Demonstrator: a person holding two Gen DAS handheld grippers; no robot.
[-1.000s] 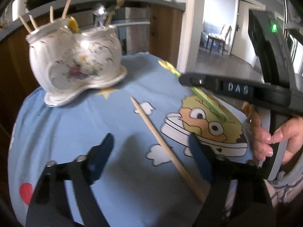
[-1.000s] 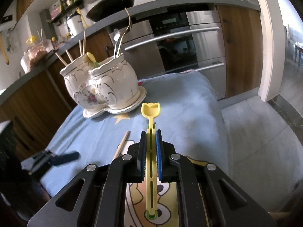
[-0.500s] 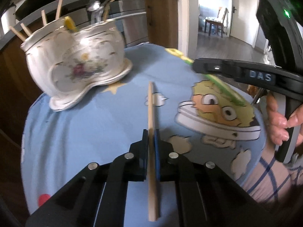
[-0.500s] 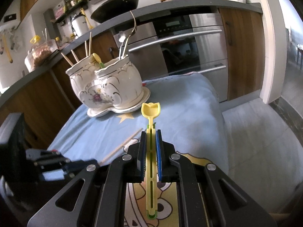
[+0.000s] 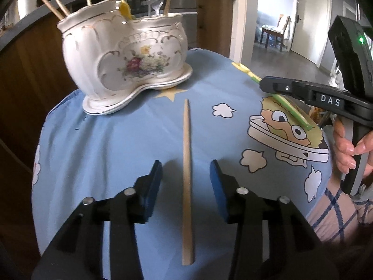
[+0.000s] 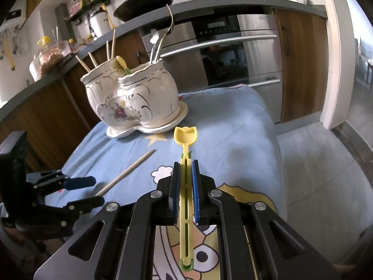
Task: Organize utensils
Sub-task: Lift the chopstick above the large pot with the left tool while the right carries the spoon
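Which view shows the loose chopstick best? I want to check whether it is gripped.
The left wrist view: the chopstick lies full length on the cloth between the left gripper's parted pads, untouched. The right wrist view shows it sideways, its near end hidden.

Both wrist views look down closely, sharing the ceramic holder (image 5: 126,53).

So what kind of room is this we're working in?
A home kitchen, most likely: a built-in steel oven under a grey countertop, a black wok on top, and wooden cabinets alongside.
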